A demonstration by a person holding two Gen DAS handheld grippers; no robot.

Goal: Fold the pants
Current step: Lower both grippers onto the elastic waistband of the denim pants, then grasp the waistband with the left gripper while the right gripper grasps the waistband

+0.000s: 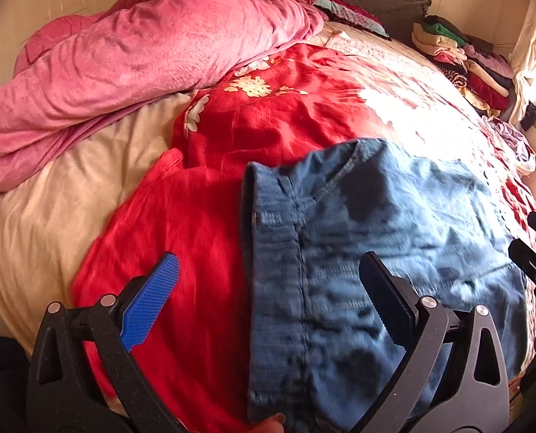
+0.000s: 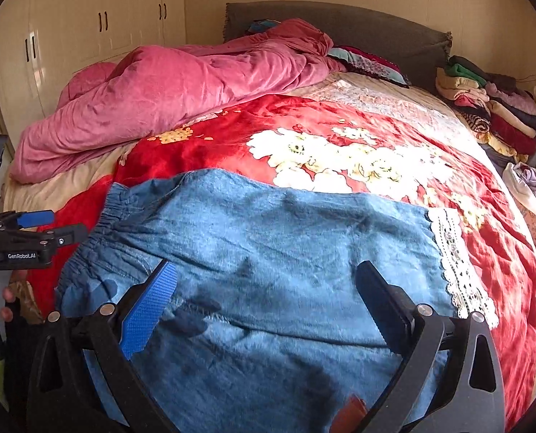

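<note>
Pants (image 2: 268,263): blue denim, spread flat on the red floral blanket (image 2: 304,122) at the near side of the bed; elastic waistband (image 2: 105,223) to the left in the right wrist view, white lace hem (image 2: 455,263) to the right.
Pants in the left wrist view (image 1: 376,252): waistband edge runs top to bottom through mid-frame, with the cloth extending rightward.
Left claw (image 1: 268,281): released, fingers wide apart; the blue-padded finger (image 1: 152,299) lies over red blanket, the black finger (image 1: 387,296) over denim. Nothing is gripped.
Right claw (image 2: 268,288): released, both fingers spread above the middle of the pants, not pinching cloth.
Left claw seen from the right wrist (image 2: 33,231): at the left frame edge, just beside the waistband.
Pink quilt (image 2: 167,97): bunched across the far left of the bed, apart from the pants.
Stack of clothes (image 2: 484,108): piled at the far right corner, near the dark headboard (image 2: 376,32).
Wardrobe (image 2: 87,32): cream doors with dark handles, behind the bed on the left.
</note>
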